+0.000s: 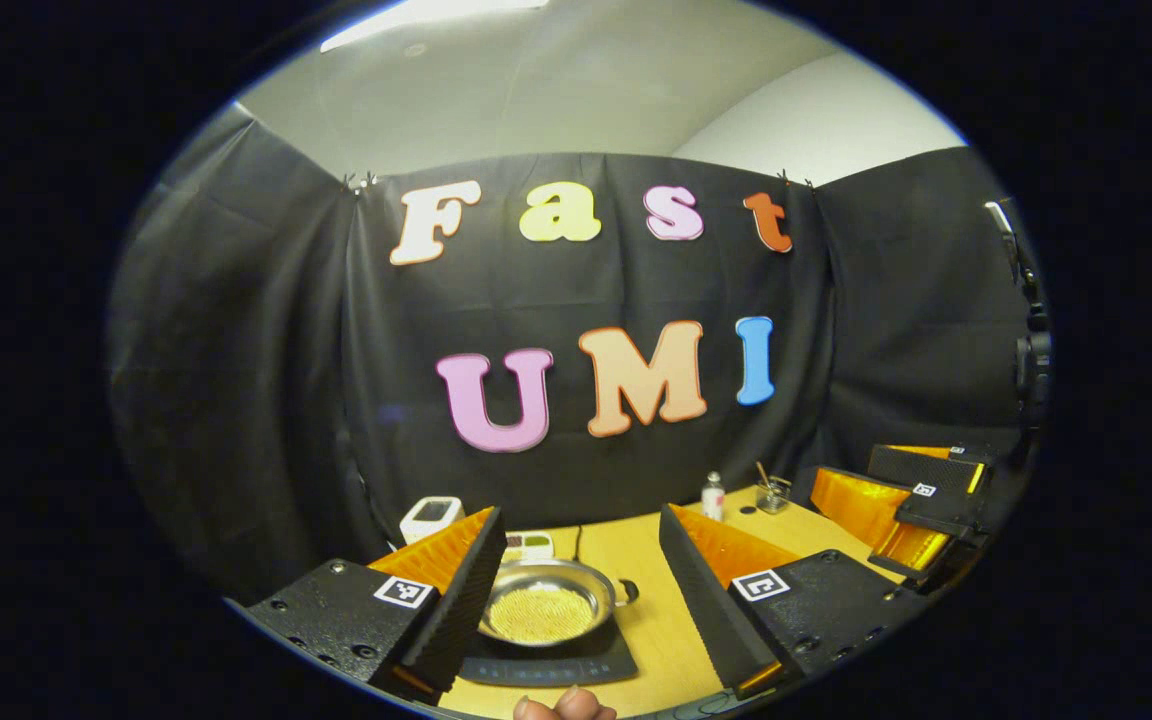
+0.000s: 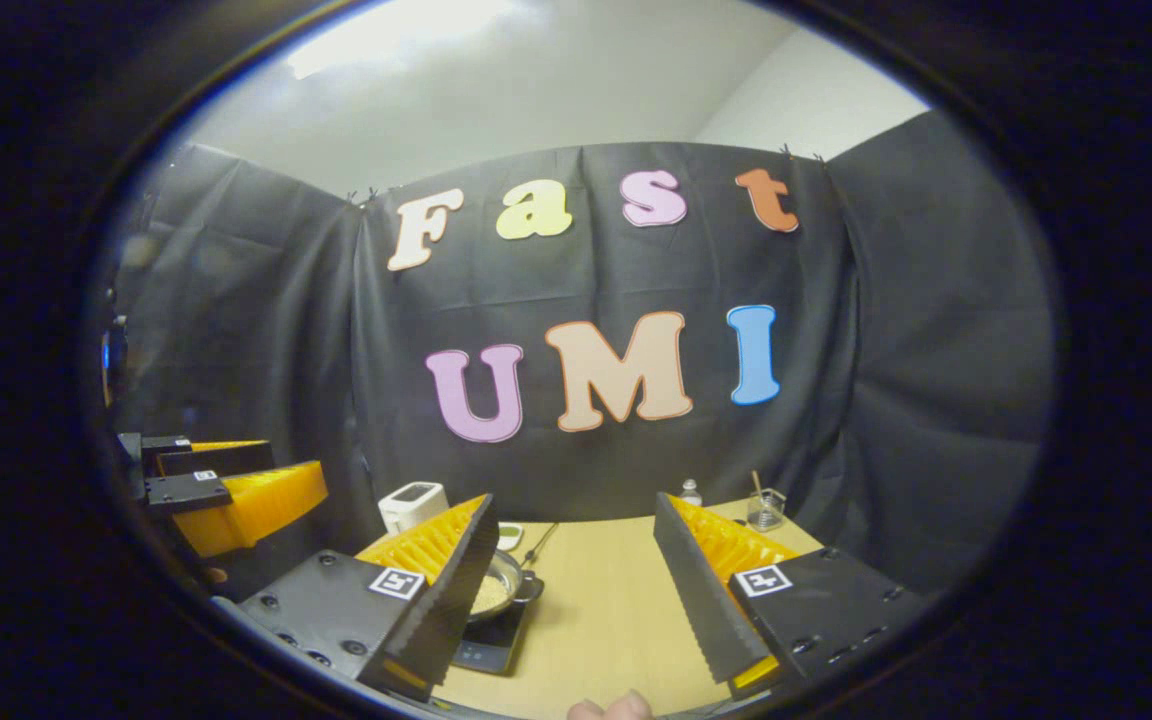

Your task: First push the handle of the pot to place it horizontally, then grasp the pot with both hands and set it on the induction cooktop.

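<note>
The booth's black cloth wall (image 1: 236,380) takes up most of both views, with a pale ceiling above it. Below it, low in the frame, runs the wooden tabletop (image 1: 666,620).

In the left gripper view, the left gripper (image 1: 576,600) sits at the bottom centre with its jaws spread wide and nothing between them. Between its fingers, lower centre, the dark induction cooktop (image 1: 546,668) lies on the tabletop, and the metal pot (image 1: 548,600) sits on it, holding small yellowish grains; a small side handle sticks out on its right. The right gripper (image 1: 911,510) hangs at the right edge of the frame, apart from the pot.

In the right gripper view, the right gripper (image 2: 576,590) is at the bottom centre, jaws wide and empty over bare tabletop; the pot (image 2: 501,590) on the cooktop (image 2: 486,645) shows just behind its left finger.

A white device (image 1: 431,517) stands at the rear left of the tabletop, a small bottle (image 1: 712,497) and a glass jar (image 1: 772,494) at the rear right.
</note>
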Demonstrator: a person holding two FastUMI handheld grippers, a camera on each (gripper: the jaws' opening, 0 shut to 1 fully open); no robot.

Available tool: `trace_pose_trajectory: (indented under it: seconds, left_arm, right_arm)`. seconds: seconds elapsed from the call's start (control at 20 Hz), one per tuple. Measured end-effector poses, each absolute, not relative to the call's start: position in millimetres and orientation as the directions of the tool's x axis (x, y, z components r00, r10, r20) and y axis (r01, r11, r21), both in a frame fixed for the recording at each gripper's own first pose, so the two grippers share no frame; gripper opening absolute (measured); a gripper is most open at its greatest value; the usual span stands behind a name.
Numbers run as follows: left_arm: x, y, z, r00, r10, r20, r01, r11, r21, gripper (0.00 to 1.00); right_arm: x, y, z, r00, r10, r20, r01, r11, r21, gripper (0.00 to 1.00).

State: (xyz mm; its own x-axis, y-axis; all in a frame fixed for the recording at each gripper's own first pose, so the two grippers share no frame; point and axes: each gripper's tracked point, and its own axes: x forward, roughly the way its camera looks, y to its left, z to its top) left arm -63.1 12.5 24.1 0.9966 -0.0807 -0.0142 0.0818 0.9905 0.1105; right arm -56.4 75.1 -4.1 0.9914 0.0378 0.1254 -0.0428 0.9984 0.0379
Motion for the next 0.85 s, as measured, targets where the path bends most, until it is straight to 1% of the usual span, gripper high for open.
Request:
trace_pose_trajectory:
  seconds: [0.1,0.2,0.25,0.35,0.4,0.5,0.55,0.65,0.8,0.85]
  left_arm:
    - [-76,32,5,0.996,-0.044,-0.075,0.051,0.995,0.085,0.96]
    - [-80,44,8,0.998,-0.031,-0.054,0.035,0.997,0.068,0.97]
    - [-81,47,10,0.998,-0.027,-0.05,0.031,0.997,0.069,0.93]
    - [-85,53,14,0.999,-0.012,-0.033,0.014,0.998,0.064,0.93]
    - [-87,53,17,1.0,-0.007,-0.028,0.008,0.998,0.058,0.91]
    - [-92,54,19,1.0,0.013,-0.028,-0.011,0.998,0.061,0.93]
    - [-94,52,22,1.0,0.015,-0.024,-0.013,0.998,0.069,0.92]
    - [-97,46,27,1.0,0.012,-0.015,-0.011,0.996,0.092,0.92]
    - [-99,36,45,1.0,0.003,0.03,-0.005,0.995,0.097,0.91]
    - [-100,34,44,1.0,-0.002,0.026,-0.001,0.995,0.095,0.93]
  right_arm:
    - [-76,77,-19,0.996,0.034,0.079,-0.036,0.999,0.034,0.93]
    - [-83,68,-24,0.998,0.009,0.068,-0.009,1.0,0.005,0.93]
    - [-85,64,-26,0.998,0.003,0.057,-0.003,1.0,0.004,0.93]
    - [-93,65,-29,0.999,0.001,0.033,-0.002,1.0,0.026,0.94]
    - [-97,64,-27,0.999,0.005,0.033,-0.006,1.0,0.027,0.94]
    - [-102,53,-17,0.998,-0.002,0.055,0.002,1.0,0.007,0.94]
    - [-104,49,-15,0.998,-0.003,0.056,0.003,1.0,0.004,0.94]
    - [-113,44,-11,0.998,-0.011,0.064,0.011,1.0,0.012,0.94]
    - [-123,32,-6,0.996,-0.035,0.08,0.033,0.999,0.027,0.93]
    - [-126,29,-7,0.996,-0.039,0.077,0.037,0.999,0.034,0.94]
